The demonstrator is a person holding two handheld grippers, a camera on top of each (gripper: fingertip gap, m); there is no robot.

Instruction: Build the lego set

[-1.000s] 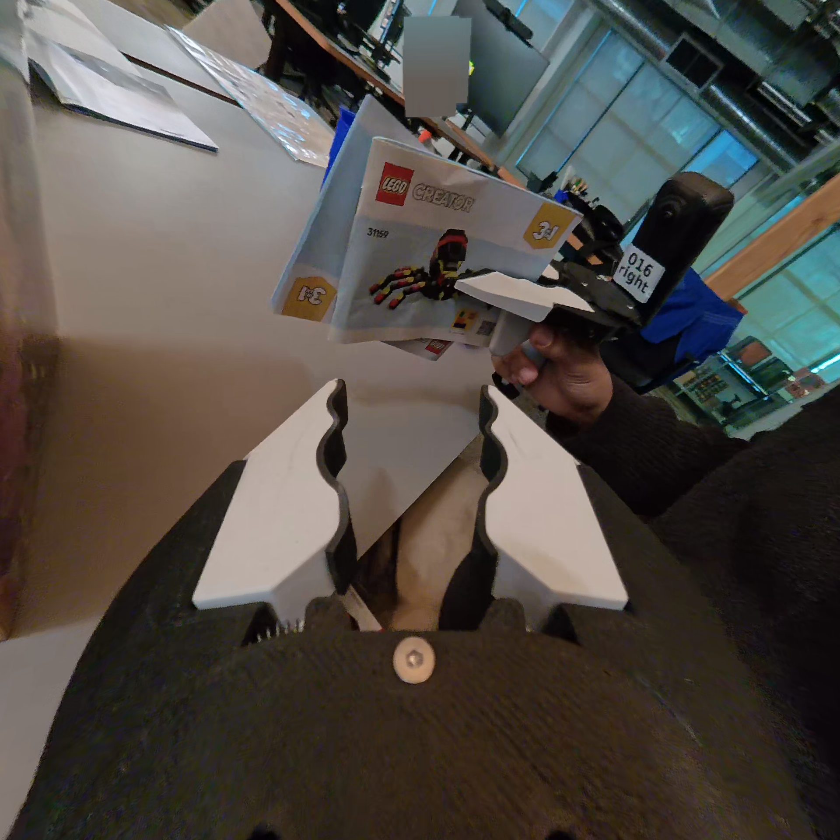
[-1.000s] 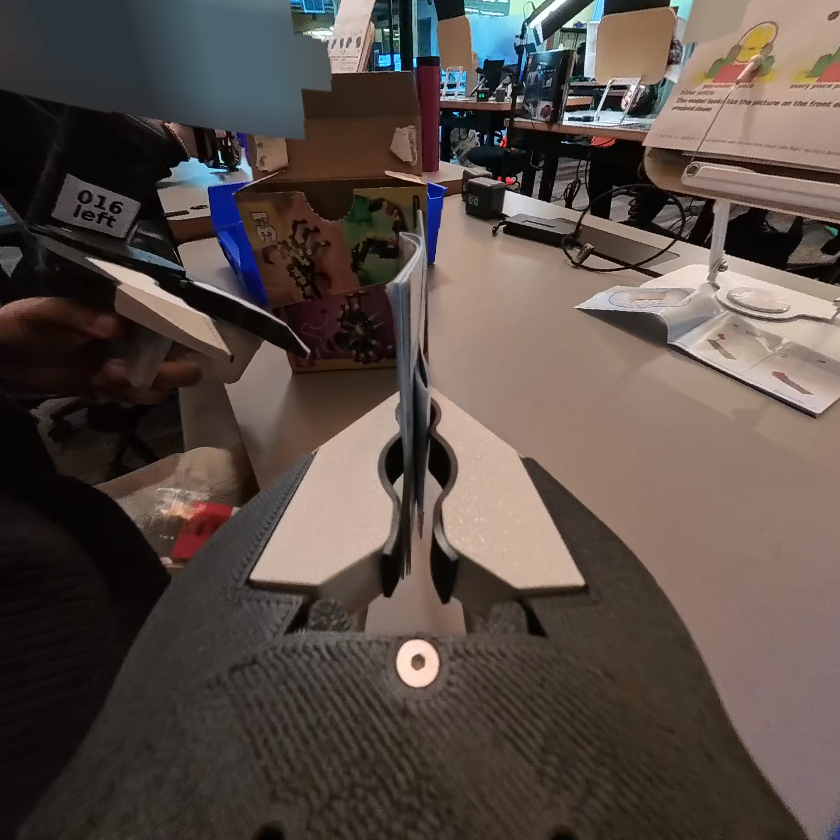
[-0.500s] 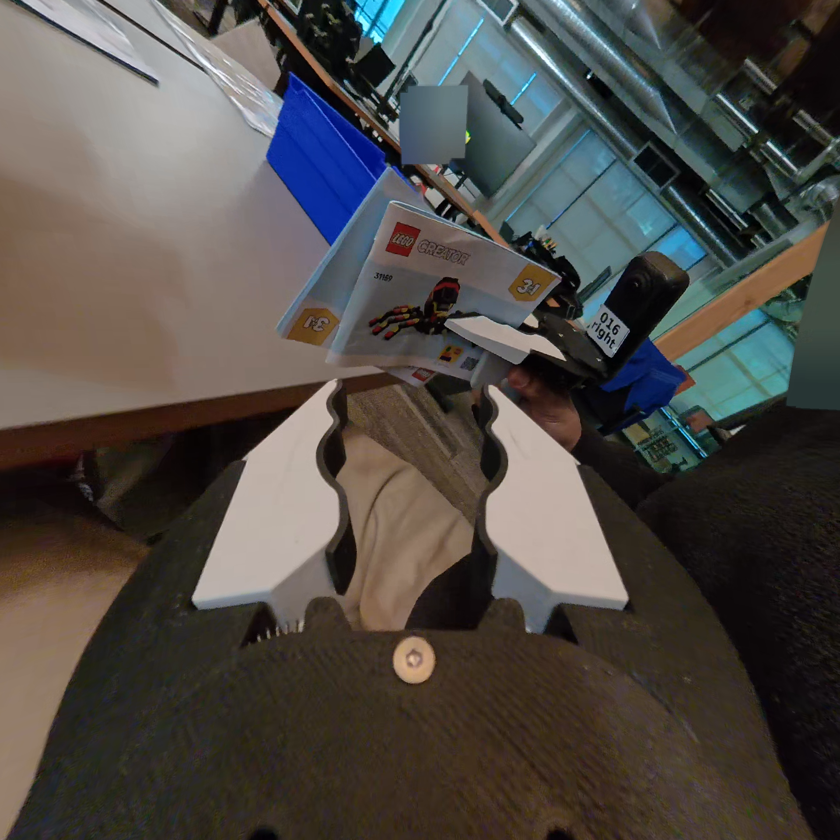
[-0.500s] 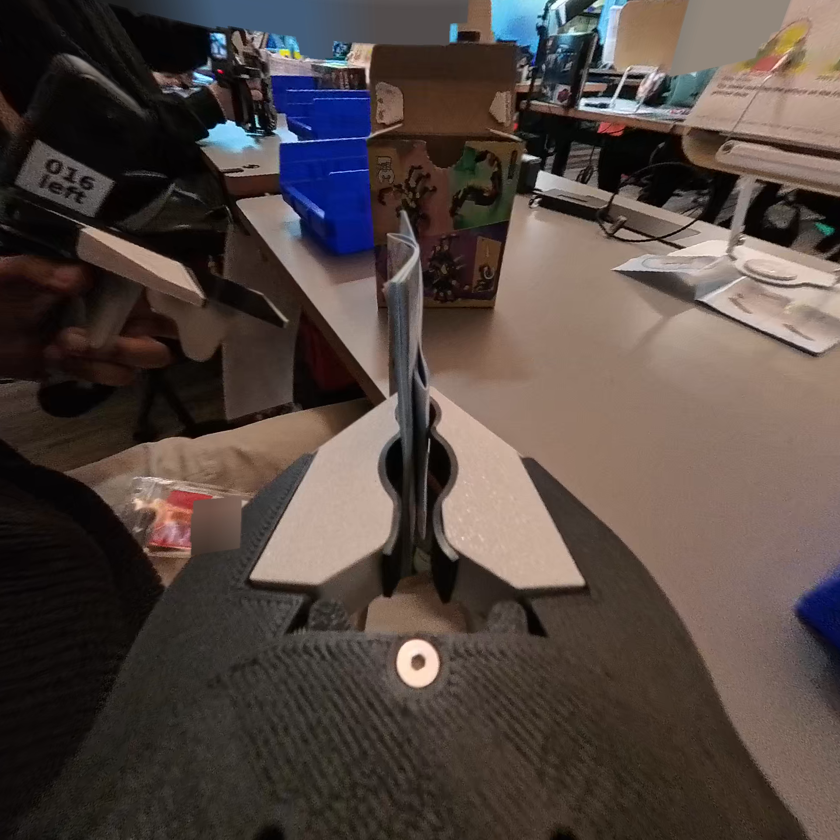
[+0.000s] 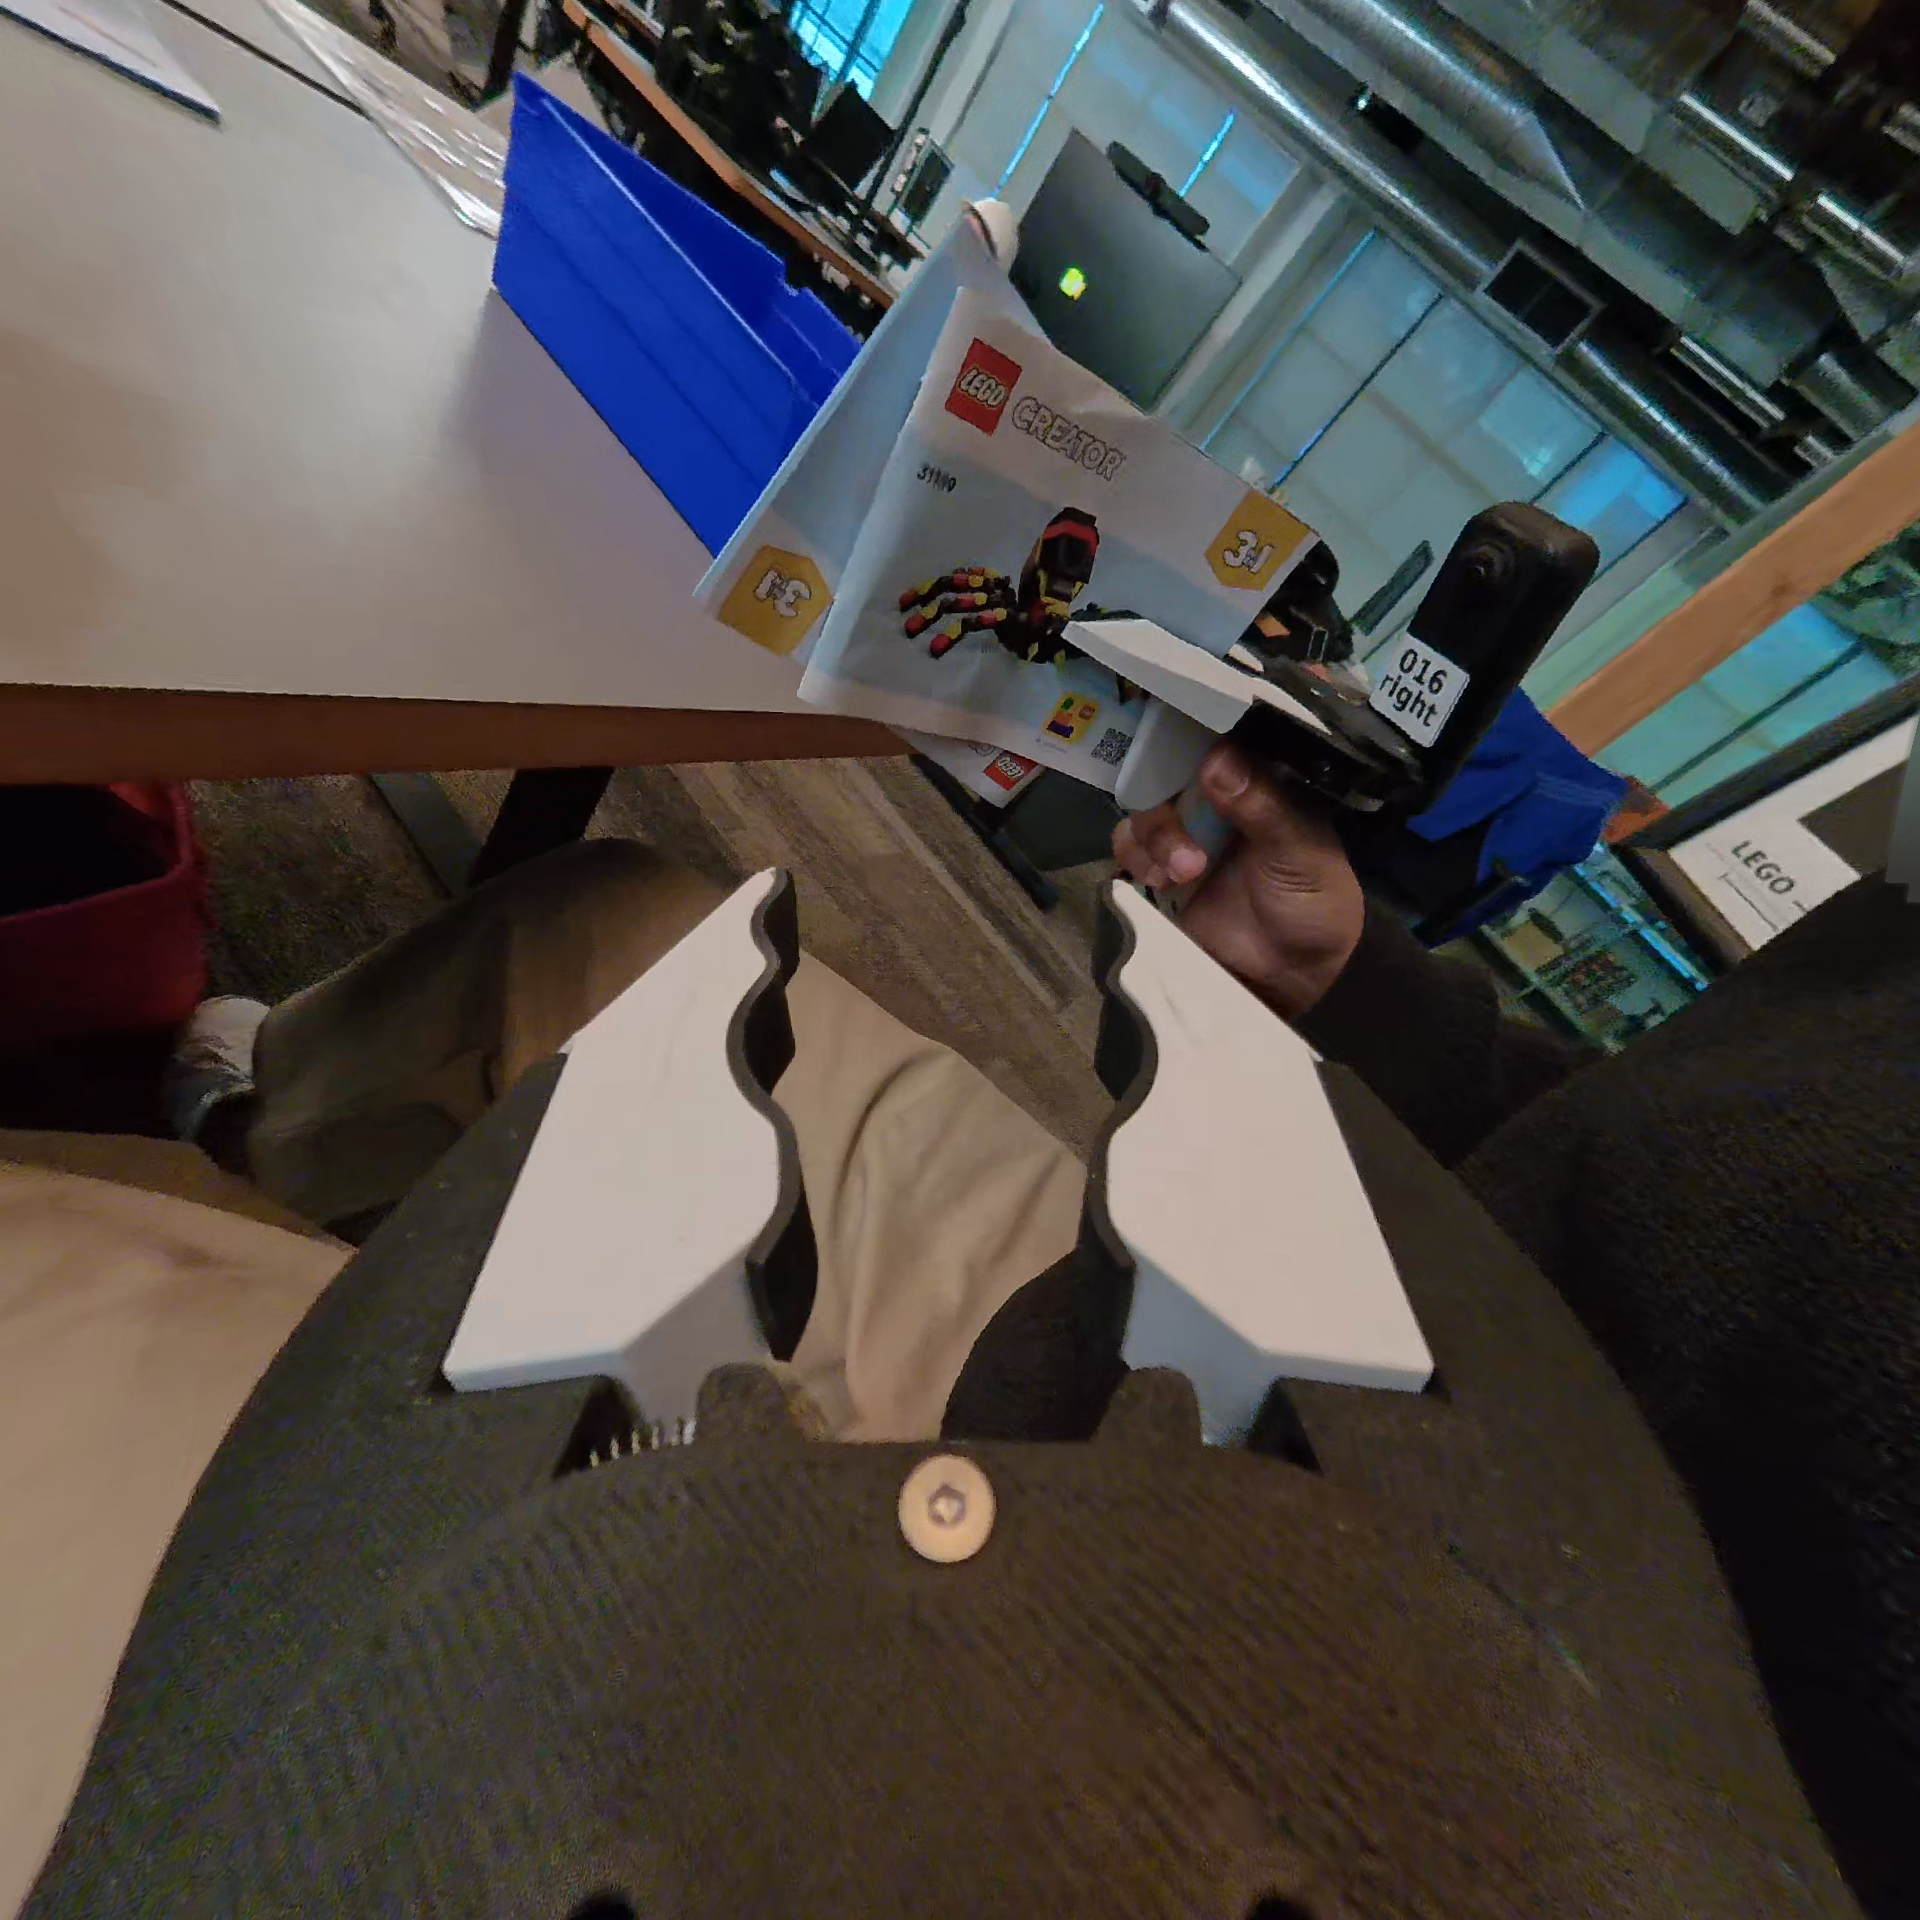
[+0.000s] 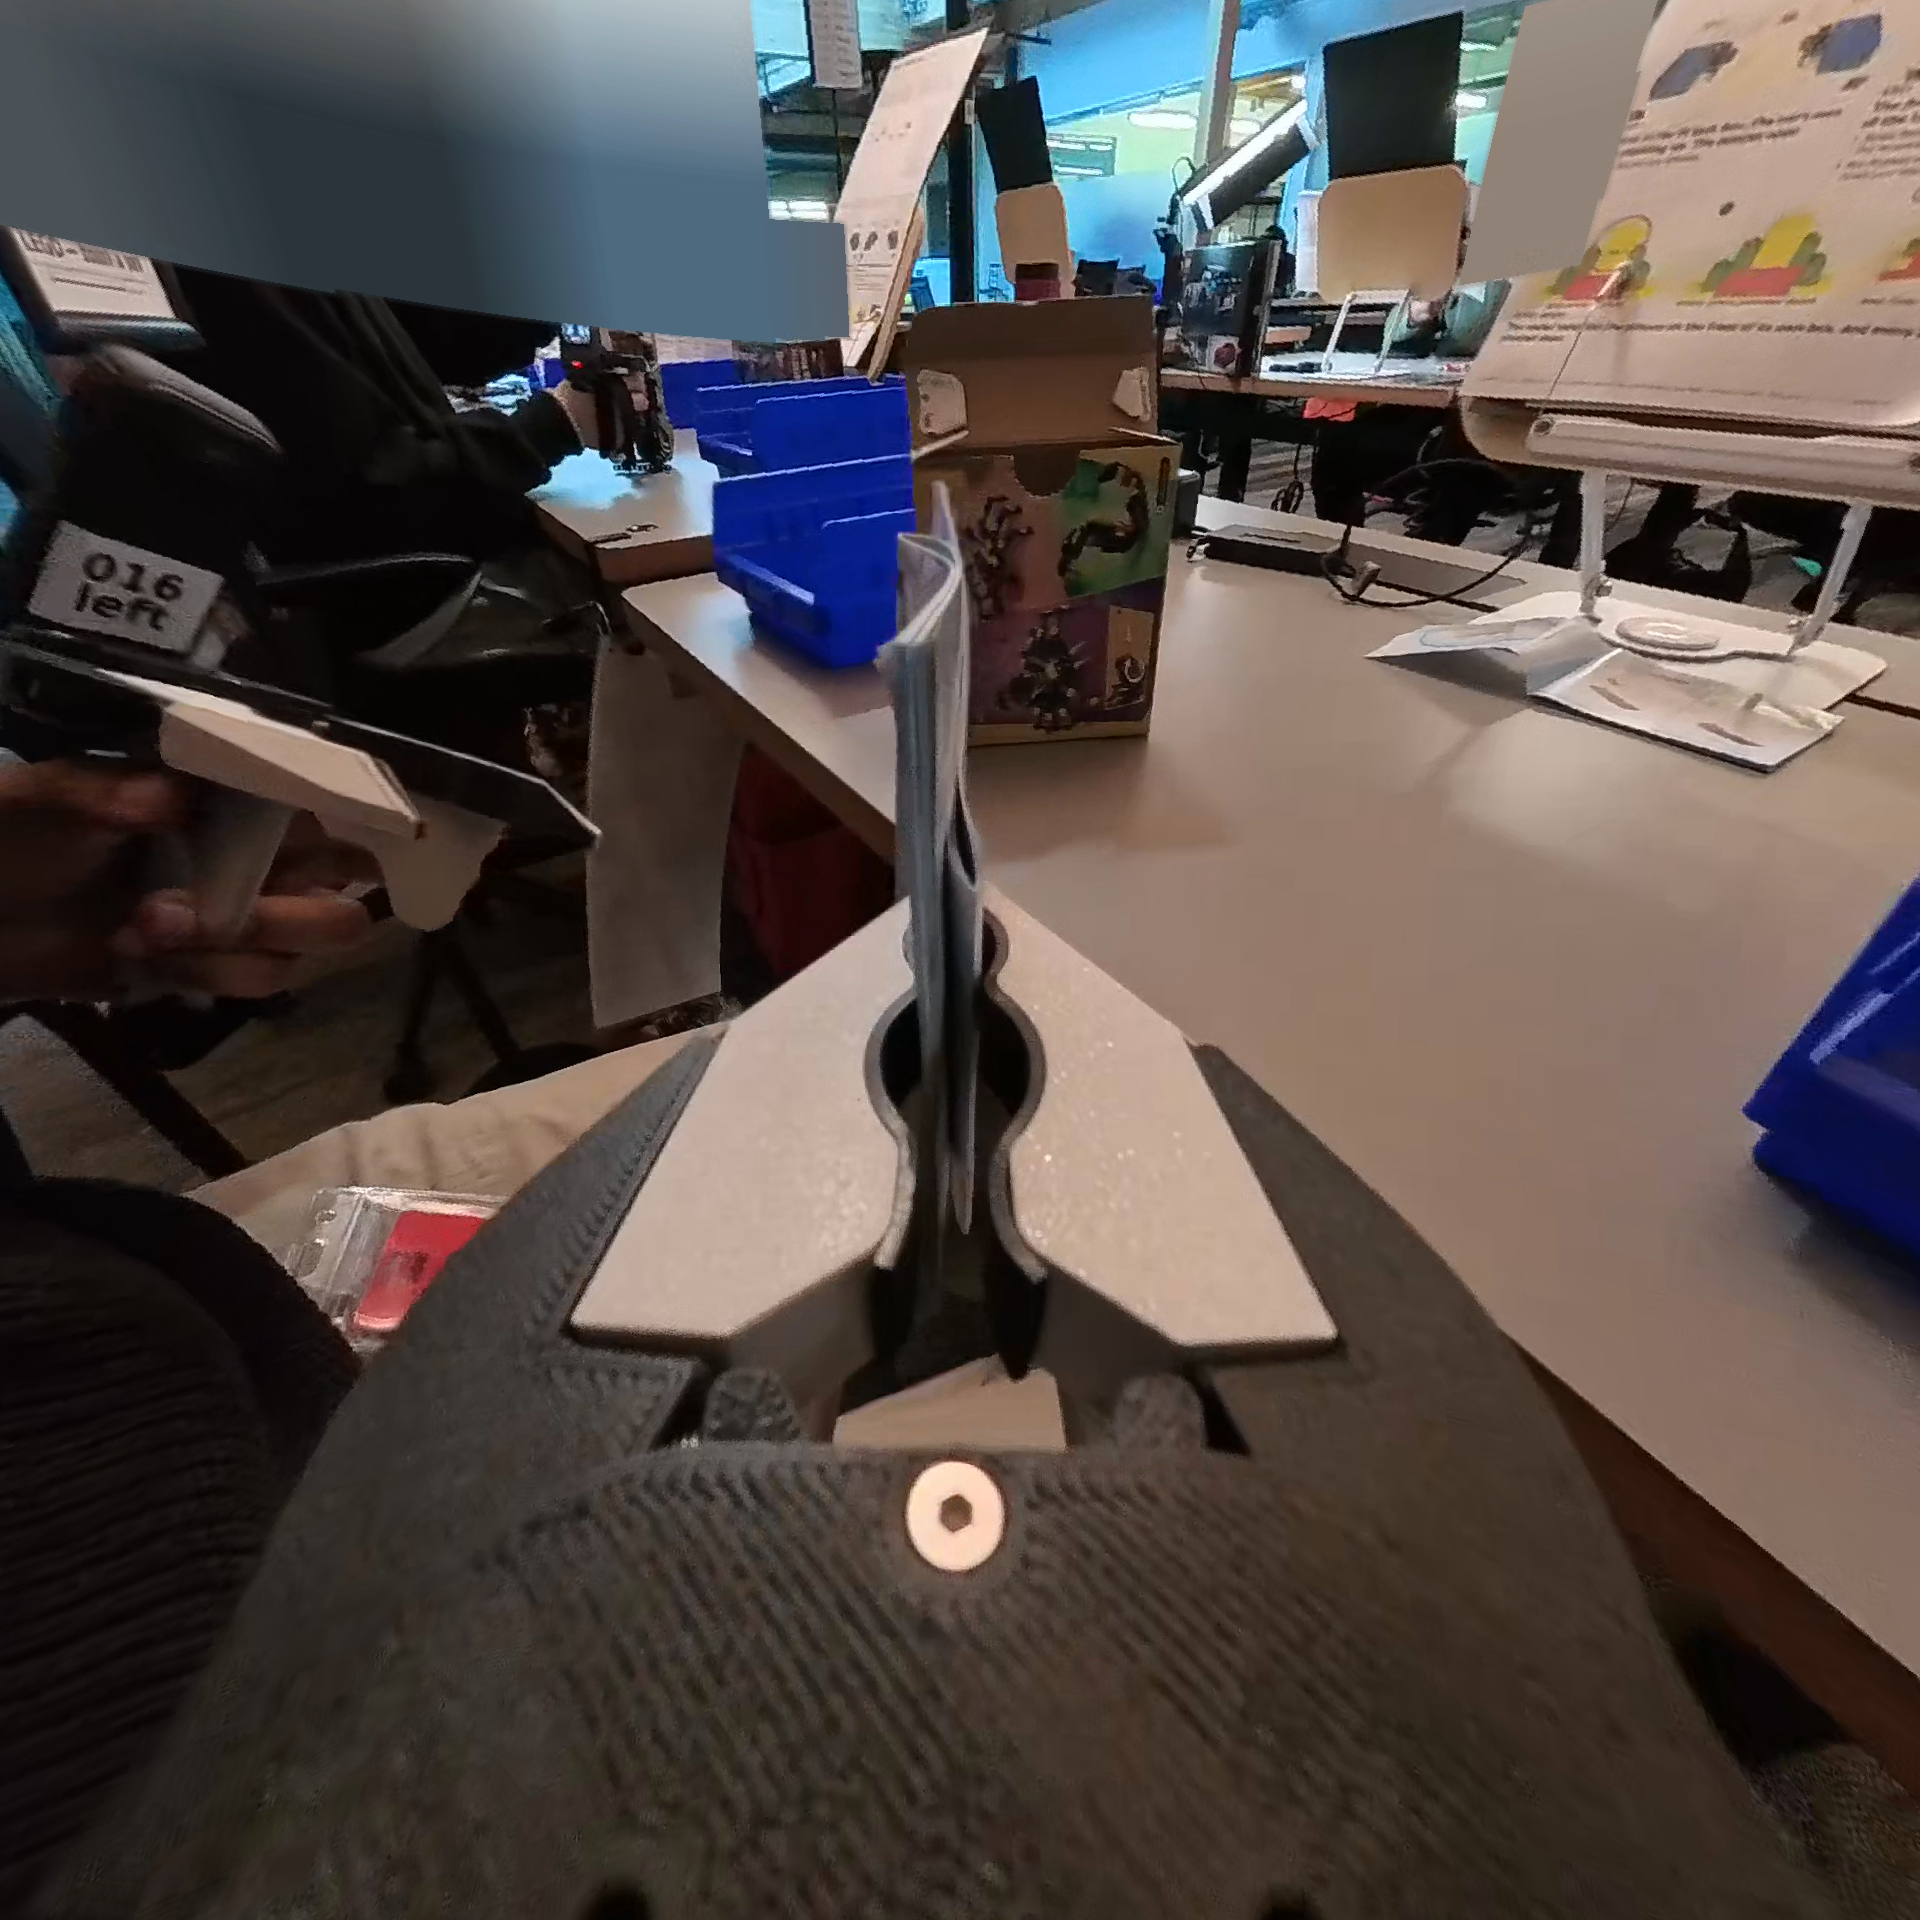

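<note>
The right gripper pinched the instruction booklets edge-on, long axis toward twelve o'clock. The left gripper, spread and empty, had them at one o'clock, near.

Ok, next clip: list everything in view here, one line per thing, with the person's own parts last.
thin paper instruction booklets: at least two, pale blue-white, clamped in the right claw beyond the table edge
open printed cardboard box: one, multicoloured, upright on the table
grey table: one, ahead of the right claw
blue plastic bins: several, left of the box; another at the right edge
clear bag of pieces: one, red inside, on the lap
white document stand: one, far right of the table
right claw: shut on the booklets
left claw: open, empty, over the lap
hand: one, gripping the right claw's handle
</note>
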